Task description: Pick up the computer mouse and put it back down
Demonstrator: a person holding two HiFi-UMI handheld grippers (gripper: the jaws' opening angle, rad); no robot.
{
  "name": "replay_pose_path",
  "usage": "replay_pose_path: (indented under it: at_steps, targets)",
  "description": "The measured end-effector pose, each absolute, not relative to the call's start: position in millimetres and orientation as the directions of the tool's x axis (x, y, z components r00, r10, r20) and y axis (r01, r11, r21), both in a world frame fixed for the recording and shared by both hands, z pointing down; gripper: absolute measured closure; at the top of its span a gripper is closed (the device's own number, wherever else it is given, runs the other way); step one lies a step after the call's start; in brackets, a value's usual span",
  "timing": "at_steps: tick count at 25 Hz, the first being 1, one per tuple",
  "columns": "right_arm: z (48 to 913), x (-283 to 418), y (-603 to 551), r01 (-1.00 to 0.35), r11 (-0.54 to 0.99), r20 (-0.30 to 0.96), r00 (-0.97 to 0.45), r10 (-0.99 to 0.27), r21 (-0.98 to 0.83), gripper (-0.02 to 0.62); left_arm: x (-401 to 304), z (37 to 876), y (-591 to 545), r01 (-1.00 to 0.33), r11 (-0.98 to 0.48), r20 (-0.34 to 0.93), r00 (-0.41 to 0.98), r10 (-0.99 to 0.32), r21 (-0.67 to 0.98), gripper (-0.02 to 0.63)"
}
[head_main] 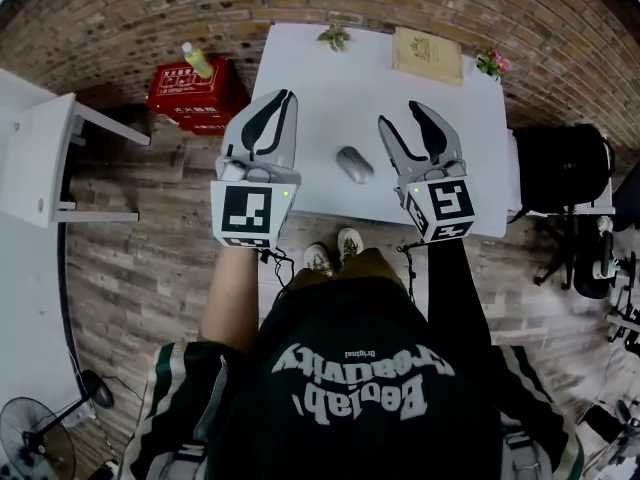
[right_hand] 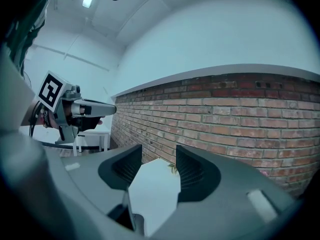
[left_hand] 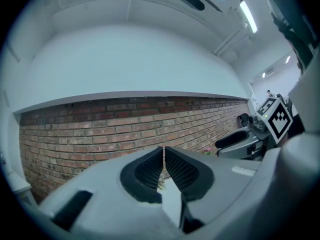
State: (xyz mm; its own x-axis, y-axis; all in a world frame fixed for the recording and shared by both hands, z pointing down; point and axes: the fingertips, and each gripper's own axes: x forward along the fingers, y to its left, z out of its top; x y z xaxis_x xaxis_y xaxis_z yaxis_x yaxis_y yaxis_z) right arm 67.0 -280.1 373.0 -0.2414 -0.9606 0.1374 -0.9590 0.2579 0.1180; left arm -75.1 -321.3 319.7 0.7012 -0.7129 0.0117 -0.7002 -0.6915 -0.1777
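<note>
Computer mouse (head_main: 354, 164), grey and oval, lies on the white counter (head_main: 310, 78) near the front edge, and neither tool touches it. The left tongs (head_main: 287, 96) are held to the left of the mouse. In the left gripper view (left_hand: 163, 155) their ribbed pads are drawn together to a hairline slit with nothing in it. The right tongs (head_main: 400, 115) are held to the right of the mouse. In the right gripper view (right_hand: 159, 153) they stand at a middling spread, and only the bare counter top shows through the gap, so they carry nothing. Both tools point roughly level toward the brick wall (right_hand: 240, 114) beyond the mouse.

Farther out from the mouse, a tan book (head_main: 427, 55) (or perhaps a flat box, the print is too small to tell) lies at the far edge of the counter. A small sprig of greenery (head_main: 334, 36) sits to the book's left and pink flowers (head_main: 493, 63) sit at the corner to its right. Off the counter, left of the mouse, a red crate (head_main: 195, 96) stands on the brick floor (head_main: 140, 268) with a yellow-green bottle (head_main: 197, 60) on top of it. Right of the mouse, past the counter's edge, is a black chair (head_main: 560, 168). On the near side of the mouse, under the counter's front edge, the person's pale shoes (head_main: 332, 254) show.
</note>
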Motion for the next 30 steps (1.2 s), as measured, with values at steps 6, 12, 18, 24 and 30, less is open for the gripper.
replay_pose_path:
  at_steps: [6,12,18,24,30]
  targets:
    - [366.5,80.6,-294.3,-0.944,0.317,0.127,-0.305,-0.944,0.089,0.357,-67.3,312.3,-329.8,-0.755,-0.640,0.006,0.646,-0.764,-0.144,0.611]
    - [365.9,98.4,-306.9,-0.936,0.348,0.109,-0.342,-0.934,0.047,0.354,-57.6,316.9,-334.3,-0.789,-0.596,0.013,0.601,-0.799,-0.146,0.611]
    - [382.6,104.0,-315.5,-0.929,0.370,0.155,-0.361,-0.920,0.029,0.353,-47.0,308.6,-330.1,-0.781,-0.602,0.014,0.609,-0.793,-0.165,0.611]
    - [403.6,85.1,-326.0,-0.902,0.431,0.226,-0.417,-0.881,0.017,0.312,-46.8,299.8,-338.1,-0.803,-0.574,-0.005,0.582,-0.813,-0.159,0.609]
    - [468.3,61.1,-342.1,-0.875,0.480,0.391,-0.465,-0.794,-0.066,0.284,-44.2,297.8,-344.0,-0.799,-0.577,-0.010,0.587,-0.809,-0.171,0.609]
